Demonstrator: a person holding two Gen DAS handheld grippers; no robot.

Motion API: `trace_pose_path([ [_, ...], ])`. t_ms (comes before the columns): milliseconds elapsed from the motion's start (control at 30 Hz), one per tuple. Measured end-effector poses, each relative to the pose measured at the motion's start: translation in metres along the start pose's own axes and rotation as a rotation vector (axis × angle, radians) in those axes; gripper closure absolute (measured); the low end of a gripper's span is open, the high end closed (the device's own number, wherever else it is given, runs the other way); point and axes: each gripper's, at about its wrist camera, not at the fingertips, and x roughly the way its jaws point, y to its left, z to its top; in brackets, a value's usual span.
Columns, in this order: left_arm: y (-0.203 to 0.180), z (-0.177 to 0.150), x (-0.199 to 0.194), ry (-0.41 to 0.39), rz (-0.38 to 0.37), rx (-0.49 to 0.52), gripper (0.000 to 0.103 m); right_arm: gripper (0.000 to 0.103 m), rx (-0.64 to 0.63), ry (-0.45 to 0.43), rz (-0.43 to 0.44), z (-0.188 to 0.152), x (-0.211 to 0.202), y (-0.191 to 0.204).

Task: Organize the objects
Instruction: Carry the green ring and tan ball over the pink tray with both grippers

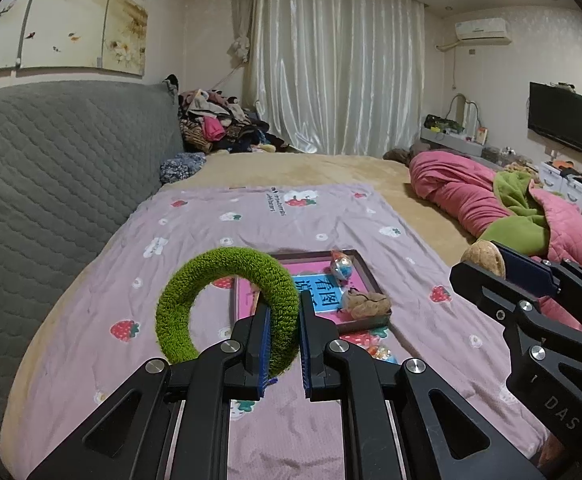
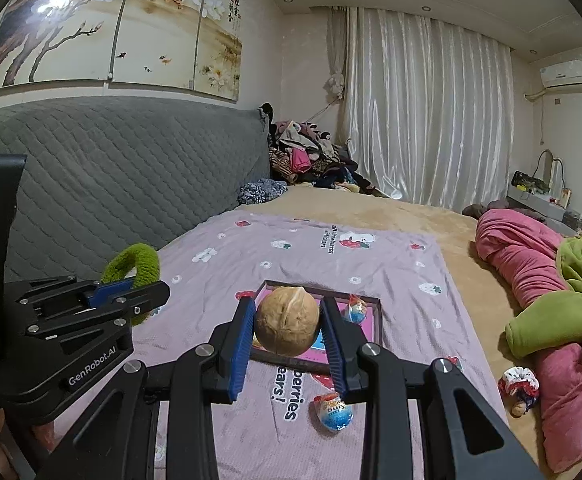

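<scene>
My left gripper is shut on a fuzzy green ring, held upright above the purple strawberry sheet. The right gripper is shut on a round tan walnut, hanging over a shallow tray with a pink base. In the left wrist view that tray holds a foil-wrapped toy egg and a knobbly brown walnut. The right gripper shows there at the right edge with the walnut. Another toy egg lies on the sheet in front of the tray.
A grey quilted headboard runs along the left. A pink and green quilt is heaped at the right of the bed. Clothes are piled in the far corner. A small striped scrunchie lies near the quilt.
</scene>
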Motion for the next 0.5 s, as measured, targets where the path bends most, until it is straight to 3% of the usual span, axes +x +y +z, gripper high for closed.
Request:
trace_pose_path([
  [500, -0.001, 0.012, 0.024, 0.002, 0.003, -0.001, 0.091, 0.069, -0.022, 0.005, -0.028, 0.012, 0.018, -0.008],
])
